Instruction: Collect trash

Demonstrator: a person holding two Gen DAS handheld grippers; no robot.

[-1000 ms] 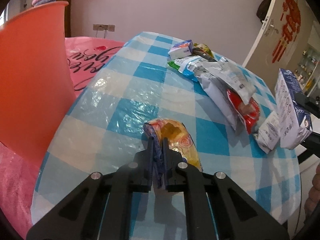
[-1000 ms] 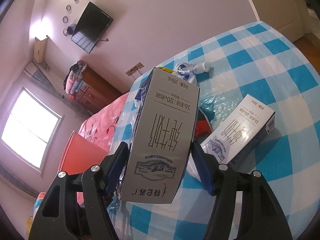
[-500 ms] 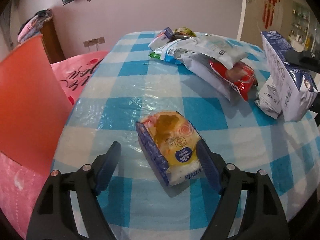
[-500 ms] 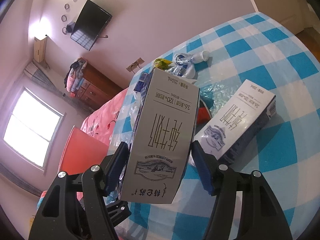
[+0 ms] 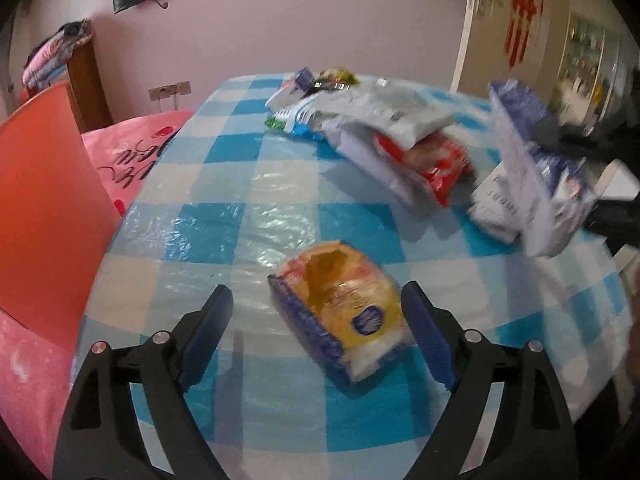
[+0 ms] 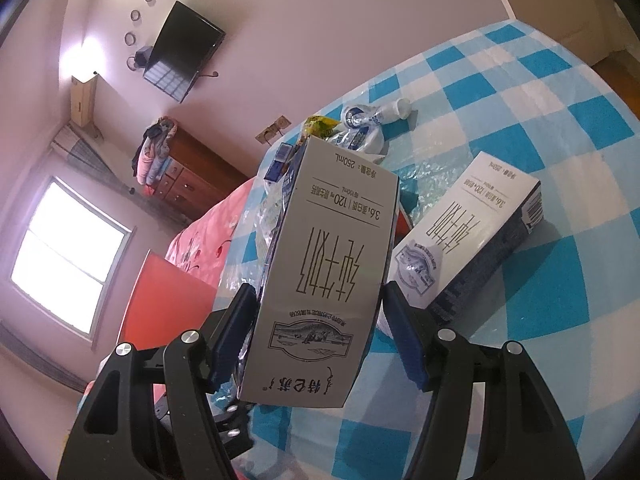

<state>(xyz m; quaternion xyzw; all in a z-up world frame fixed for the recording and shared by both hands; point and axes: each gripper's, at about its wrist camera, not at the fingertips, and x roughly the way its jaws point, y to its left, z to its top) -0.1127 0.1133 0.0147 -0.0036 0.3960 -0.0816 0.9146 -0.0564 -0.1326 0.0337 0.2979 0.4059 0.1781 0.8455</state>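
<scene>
My left gripper [image 5: 316, 336] is open, its jaws wide apart on either side of a yellow and blue snack packet [image 5: 344, 320] that lies on the blue-checked table [image 5: 224, 208]. My right gripper [image 6: 316, 336] is shut on a white milk carton [image 6: 320, 280] and holds it above the table; the carton also shows at the right of the left wrist view [image 5: 536, 168]. A second white milk carton [image 6: 468, 236] lies on the table to the right of it.
A heap of wrappers and bags [image 5: 384, 136] lies at the far side of the table. An orange bin [image 5: 40, 208] stands by the table's left edge, also in the right wrist view [image 6: 168, 304]. A pink bed [image 5: 128, 148] is behind it.
My left gripper has let go of the snack packet, opened wide and drawn back a little. My right gripper still holds the milk carton and has shifted slightly.
</scene>
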